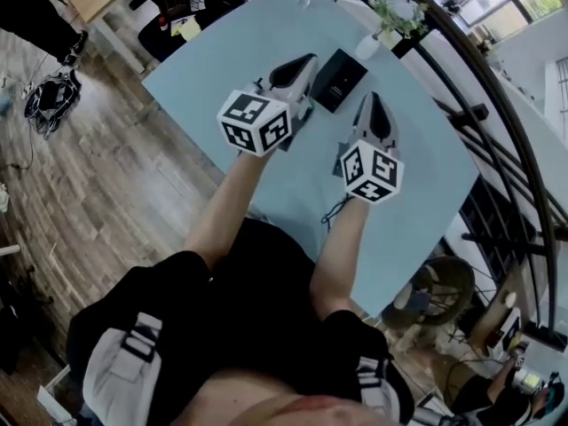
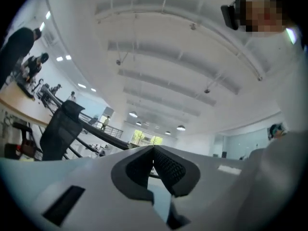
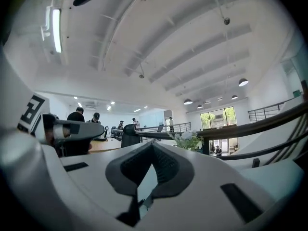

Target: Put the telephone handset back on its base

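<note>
Tilting up toward the ceiling, both gripper views miss the tabletop. The black telephone (image 1: 338, 80) therefore shows only in the head view, small and dark, and its handset and base cannot be told apart. It lies on the light blue table (image 1: 426, 185), just right of the left gripper (image 1: 303, 64) tip and farther out than the right gripper (image 1: 374, 105). Each gripper's jaws are pressed together with nothing between them. At the table's far edge, a white pot (image 1: 367, 46) holds a leafy plant (image 1: 397, 14).
</note>
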### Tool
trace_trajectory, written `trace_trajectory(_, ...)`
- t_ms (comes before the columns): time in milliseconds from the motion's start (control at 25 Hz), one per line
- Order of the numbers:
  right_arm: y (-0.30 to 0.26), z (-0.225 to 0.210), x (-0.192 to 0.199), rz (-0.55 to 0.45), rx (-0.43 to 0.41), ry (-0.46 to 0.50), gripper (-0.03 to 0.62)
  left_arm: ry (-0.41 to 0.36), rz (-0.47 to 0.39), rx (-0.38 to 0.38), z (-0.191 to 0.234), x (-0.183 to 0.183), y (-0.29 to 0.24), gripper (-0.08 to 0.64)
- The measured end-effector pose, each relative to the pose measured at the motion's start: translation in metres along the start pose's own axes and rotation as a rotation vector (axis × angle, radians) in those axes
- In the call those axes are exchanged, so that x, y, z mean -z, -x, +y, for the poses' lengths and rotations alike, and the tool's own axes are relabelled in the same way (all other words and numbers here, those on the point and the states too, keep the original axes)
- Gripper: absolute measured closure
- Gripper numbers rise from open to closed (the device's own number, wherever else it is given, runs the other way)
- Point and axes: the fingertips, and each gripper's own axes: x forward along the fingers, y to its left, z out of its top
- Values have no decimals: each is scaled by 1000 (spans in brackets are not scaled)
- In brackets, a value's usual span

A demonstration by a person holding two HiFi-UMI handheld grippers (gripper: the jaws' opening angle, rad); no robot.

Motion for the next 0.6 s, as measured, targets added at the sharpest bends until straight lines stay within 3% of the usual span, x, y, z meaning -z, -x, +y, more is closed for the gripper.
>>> trace_trajectory(120, 20, 4, -12, -20, -38, -9, 600, -147, 29, -93, -17, 8, 22, 560)
trace_trajectory(240, 36, 10, -25, -50, -63, 10, 600, -224, 48, -126, -31, 8, 35, 560)
trace_trajectory(600, 67, 14, -30, -55, -90, 27, 600, -254, 42, -131, -61, 8, 61, 560)
